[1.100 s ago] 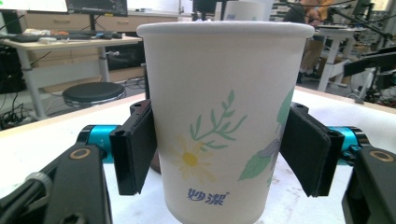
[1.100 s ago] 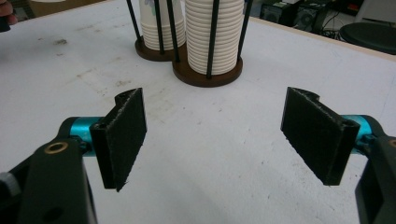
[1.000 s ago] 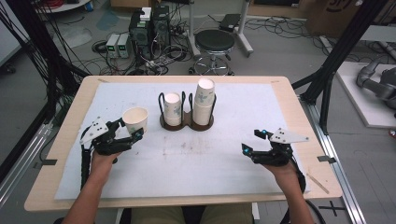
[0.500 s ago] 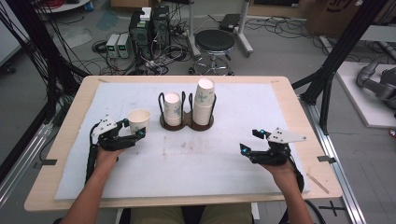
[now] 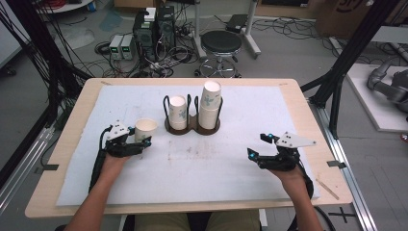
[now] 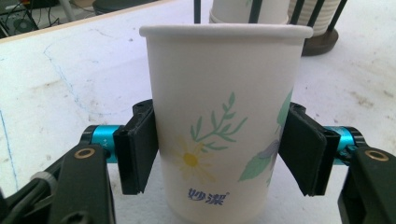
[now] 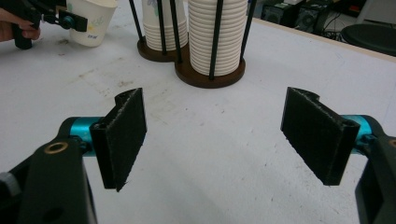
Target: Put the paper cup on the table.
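Paper cup [image 6: 219, 126], tapered, floral print, upright between left gripper [image 6: 219, 154] foam pads.

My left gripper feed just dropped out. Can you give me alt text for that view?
A flower-printed paper cup stands upright on the white mat between the left gripper's pads, which touch its sides. The cup rack stands behind.

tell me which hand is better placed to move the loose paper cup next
Left. The left tool already has its jaws on both sides of the paper cup, pads against its wall. The right tool sits open over bare table, well away from the cup.
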